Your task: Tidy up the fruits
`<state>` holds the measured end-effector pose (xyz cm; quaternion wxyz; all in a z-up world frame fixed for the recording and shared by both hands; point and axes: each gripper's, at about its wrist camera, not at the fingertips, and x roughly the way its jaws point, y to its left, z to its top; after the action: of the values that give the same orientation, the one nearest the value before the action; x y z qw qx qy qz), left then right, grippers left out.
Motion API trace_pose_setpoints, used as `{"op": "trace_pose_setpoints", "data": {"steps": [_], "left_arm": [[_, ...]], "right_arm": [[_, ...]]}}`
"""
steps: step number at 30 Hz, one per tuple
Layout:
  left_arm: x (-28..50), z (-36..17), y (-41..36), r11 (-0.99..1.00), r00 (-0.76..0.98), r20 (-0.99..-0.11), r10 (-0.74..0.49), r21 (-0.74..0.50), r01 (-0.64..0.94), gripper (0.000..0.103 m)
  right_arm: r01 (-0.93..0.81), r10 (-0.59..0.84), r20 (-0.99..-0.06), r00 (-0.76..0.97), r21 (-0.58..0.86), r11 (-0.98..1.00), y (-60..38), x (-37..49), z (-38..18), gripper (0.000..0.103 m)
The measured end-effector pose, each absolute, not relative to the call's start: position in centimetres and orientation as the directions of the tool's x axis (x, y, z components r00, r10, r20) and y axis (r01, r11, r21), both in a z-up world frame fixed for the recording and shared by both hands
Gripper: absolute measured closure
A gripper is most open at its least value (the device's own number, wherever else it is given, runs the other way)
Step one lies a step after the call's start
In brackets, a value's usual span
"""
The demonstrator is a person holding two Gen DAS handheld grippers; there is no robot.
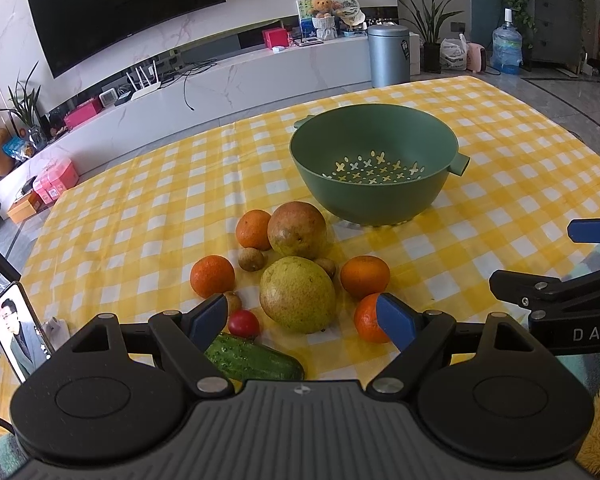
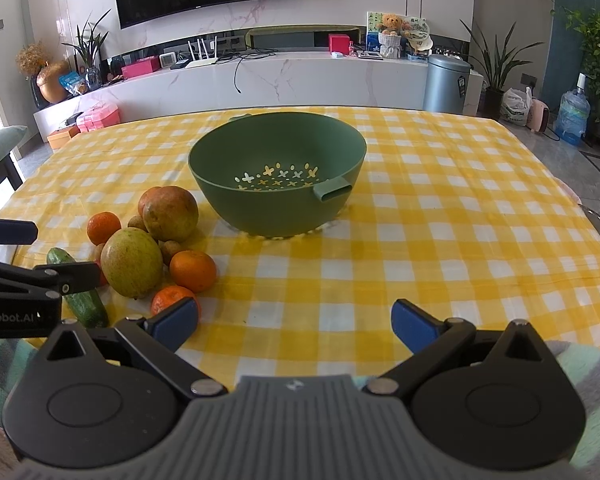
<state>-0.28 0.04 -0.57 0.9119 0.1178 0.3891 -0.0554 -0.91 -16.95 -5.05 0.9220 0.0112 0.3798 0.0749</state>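
A green colander bowl (image 1: 374, 168) (image 2: 276, 184) stands empty on the yellow checked tablecloth (image 1: 140, 216) (image 2: 440, 232). In front of it lies a pile of fruit: a reddish-brown pear (image 1: 297, 230) (image 2: 170, 213), a yellow-green pear (image 1: 297, 294) (image 2: 131, 262), several oranges (image 1: 212, 275) (image 2: 193, 271), small brown longans (image 1: 251, 259), a red tomato (image 1: 243, 323) and a cucumber (image 1: 252, 361) (image 2: 82, 300). My left gripper (image 1: 300, 320) is open, low over the near fruit. My right gripper (image 2: 296, 322) is open over bare cloth, right of the pile.
A phone (image 1: 18, 330) stands at the table's left edge. The right gripper's body (image 1: 560, 292) reaches in beside the left one. Beyond the table are a white TV cabinet (image 2: 260, 80), a grey bin (image 1: 388, 54) and potted plants. A fuzzy blanket (image 2: 580, 364) lies at the near edge.
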Motion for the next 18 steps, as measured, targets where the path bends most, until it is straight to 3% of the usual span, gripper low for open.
{"op": "trace_pose_setpoints", "data": {"steps": [18], "left_arm": [[-0.23, -0.65, 0.1, 0.968, 0.687, -0.726, -0.014, 0.162, 0.191, 0.004]], "right_arm": [[-0.13, 0.142, -0.707, 0.693, 0.071, 0.989, -16.84, -0.74, -5.38, 0.004]]}}
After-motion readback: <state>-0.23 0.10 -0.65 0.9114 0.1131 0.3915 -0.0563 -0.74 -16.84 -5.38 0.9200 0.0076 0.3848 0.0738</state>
